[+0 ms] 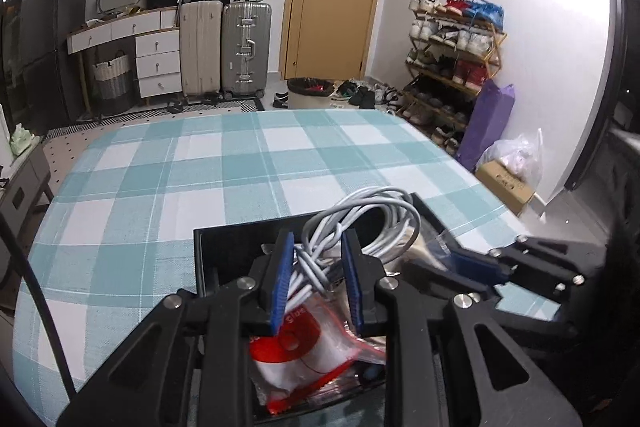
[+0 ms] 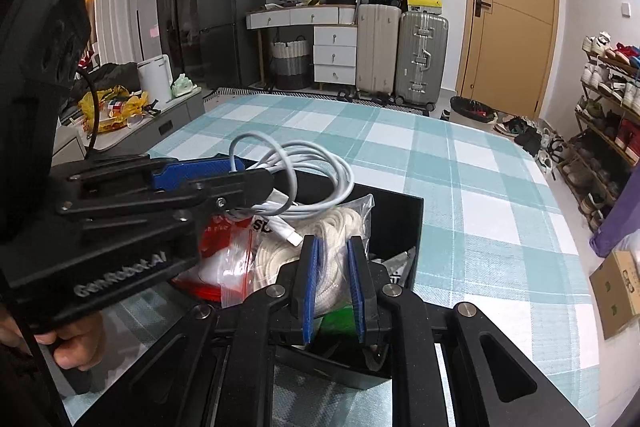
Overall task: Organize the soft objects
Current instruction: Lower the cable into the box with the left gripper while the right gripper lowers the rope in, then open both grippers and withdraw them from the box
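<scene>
While left hand-held gripper (image 1: 316,275) clamps white cable (image 1: 372,223), right hand-held gripper (image 2: 334,283) seemingly pinches bagged rope (image 2: 340,227), black box (image 2: 400,223).

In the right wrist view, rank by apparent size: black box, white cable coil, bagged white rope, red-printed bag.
1. black box
2. white cable coil
3. bagged white rope and red-printed bag: both partly hidden, so unranked.

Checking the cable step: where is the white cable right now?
The white cable is pinched in the left tool, its loops hanging over the black box beside the bagged rope.
</scene>
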Tool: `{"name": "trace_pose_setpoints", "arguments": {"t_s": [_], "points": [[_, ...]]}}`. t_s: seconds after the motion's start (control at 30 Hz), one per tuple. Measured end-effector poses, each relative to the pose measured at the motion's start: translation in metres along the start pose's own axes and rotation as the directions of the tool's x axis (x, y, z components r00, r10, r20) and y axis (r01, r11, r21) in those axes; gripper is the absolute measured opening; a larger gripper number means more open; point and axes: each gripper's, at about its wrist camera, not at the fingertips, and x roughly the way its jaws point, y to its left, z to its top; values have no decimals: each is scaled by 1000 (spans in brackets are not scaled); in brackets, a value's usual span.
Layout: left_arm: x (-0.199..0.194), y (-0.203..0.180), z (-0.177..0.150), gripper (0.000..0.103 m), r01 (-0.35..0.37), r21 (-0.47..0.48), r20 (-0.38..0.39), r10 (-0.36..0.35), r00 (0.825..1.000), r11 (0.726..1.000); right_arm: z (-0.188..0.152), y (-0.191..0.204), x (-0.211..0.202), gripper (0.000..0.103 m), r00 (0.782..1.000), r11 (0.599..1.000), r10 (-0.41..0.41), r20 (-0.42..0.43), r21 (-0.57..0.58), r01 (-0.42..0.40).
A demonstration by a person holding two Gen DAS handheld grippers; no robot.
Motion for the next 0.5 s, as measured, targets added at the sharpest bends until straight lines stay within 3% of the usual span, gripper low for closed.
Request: {"name": "trace_pose_setpoints", "arguments": {"t_s": [0.5], "points": [[13, -5, -7, 23, -43, 48, -32, 45, 998, 998, -2, -5, -2, 16, 1000, 1000, -2, -9, 4, 2]]}}
